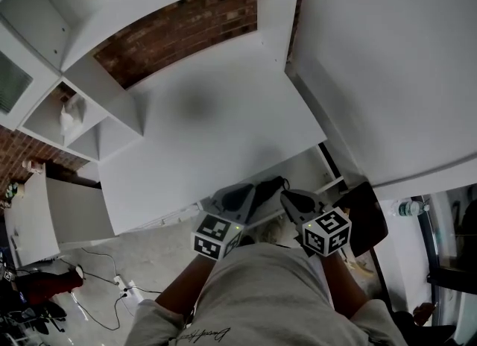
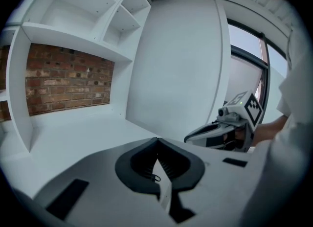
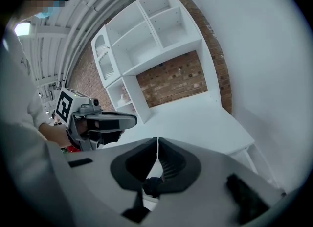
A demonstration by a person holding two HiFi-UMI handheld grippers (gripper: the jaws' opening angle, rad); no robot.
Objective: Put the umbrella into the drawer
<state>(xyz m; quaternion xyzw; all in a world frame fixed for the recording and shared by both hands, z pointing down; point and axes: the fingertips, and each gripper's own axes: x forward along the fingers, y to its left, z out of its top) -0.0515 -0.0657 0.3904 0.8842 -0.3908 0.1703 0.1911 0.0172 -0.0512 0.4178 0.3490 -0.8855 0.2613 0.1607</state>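
Both grippers hover side by side at the front edge of the white desk (image 1: pixel 216 136), close to my body. My left gripper (image 1: pixel 250 188) is shut, its tips meeting (image 2: pixel 157 140) with only a thin black thread loop (image 2: pixel 155 177) low in the gap. My right gripper (image 1: pixel 287 194) is also shut at the tips (image 3: pixel 157 140). A small dark lump (image 3: pixel 154 184) shows behind its pads. A dark thing (image 1: pixel 270 185) lies between the two grippers below the desk edge. I cannot tell whether it is the umbrella. Pale panels (image 1: pixel 317 169) sit under the desk edge there.
White shelving (image 1: pixel 67 121) with a small white figure stands at the left, against a brick wall (image 1: pixel 179 31). A tall white panel (image 1: pixel 387 68) rises at the right. Cables (image 1: pixel 104 285) lie on the floor at lower left. A dark seat (image 1: pixel 369 218) and a bottle (image 1: pixel 410 207) sit at the right.
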